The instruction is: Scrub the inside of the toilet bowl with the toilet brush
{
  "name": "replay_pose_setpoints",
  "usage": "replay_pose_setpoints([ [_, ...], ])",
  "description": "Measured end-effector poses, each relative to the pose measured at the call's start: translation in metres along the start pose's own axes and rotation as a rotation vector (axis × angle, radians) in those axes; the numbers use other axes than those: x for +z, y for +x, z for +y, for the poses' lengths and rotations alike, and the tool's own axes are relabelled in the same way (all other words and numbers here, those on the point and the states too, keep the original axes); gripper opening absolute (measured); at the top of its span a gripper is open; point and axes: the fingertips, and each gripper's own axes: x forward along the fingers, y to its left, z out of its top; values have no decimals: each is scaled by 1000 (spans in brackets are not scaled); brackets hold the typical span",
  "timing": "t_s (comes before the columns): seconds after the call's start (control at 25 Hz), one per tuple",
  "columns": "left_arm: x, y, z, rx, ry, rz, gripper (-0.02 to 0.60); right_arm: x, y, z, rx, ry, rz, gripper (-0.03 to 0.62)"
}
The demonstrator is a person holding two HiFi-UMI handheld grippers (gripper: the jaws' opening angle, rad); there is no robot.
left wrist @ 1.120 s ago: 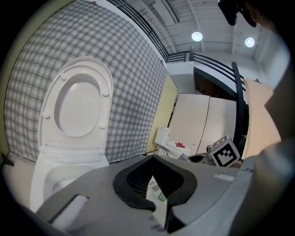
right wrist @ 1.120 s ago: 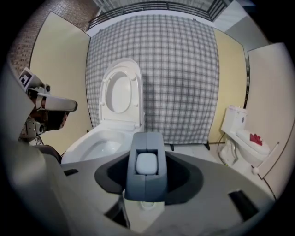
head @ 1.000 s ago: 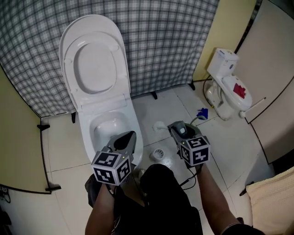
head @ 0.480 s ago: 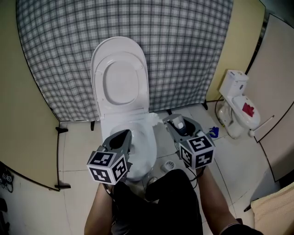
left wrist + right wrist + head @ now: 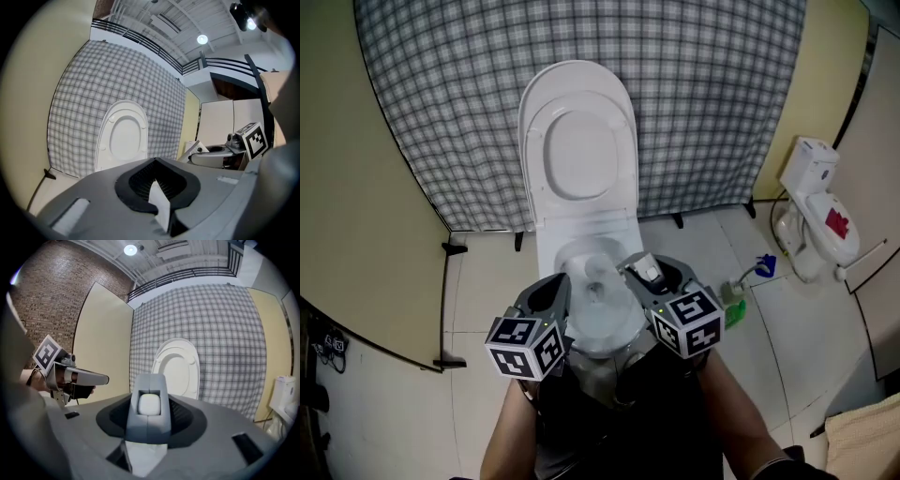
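Observation:
A white toilet point(image 5: 546, 272) stands in the middle with its lid point(image 5: 578, 141) raised against the plaid curtain. My right gripper point(image 5: 639, 269) hovers over the bowl's right rim, shut on the grey-and-white handle of the toilet brush point(image 5: 149, 405). A pale shape down in the bowl point(image 5: 599, 277) looks like the brush head, though it is unclear. My left gripper point(image 5: 555, 289) hangs at the bowl's left front rim, jaws together and empty. The raised lid point(image 5: 123, 136) also fills the middle of the left gripper view.
A grey plaid curtain point(image 5: 450, 103) hangs behind the toilet, with beige partitions on both sides. A second, smaller toilet point(image 5: 820, 220) stands at the far right. A green object point(image 5: 733, 311) and a blue one point(image 5: 766, 265) lie on the tiled floor to the right.
The view has swung so the toilet is centred. Both grippers have moved from the floor beside the toilet to over the bowl, the right one carrying the brush.

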Motion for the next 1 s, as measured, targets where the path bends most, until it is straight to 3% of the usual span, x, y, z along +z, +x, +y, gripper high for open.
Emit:
replay_pose_setpoints([
  [0.36,-43,22,38,-9,-83,47,9,-58,86,1,30,46,113,206],
  [0.72,-48,64,56,-12,-14,85,9,-82,195,-15,16,-2,189,206],
  [1.0,-74,69,62,-21,-80,98,9,-97,239,-11,13,-53,183,206],
])
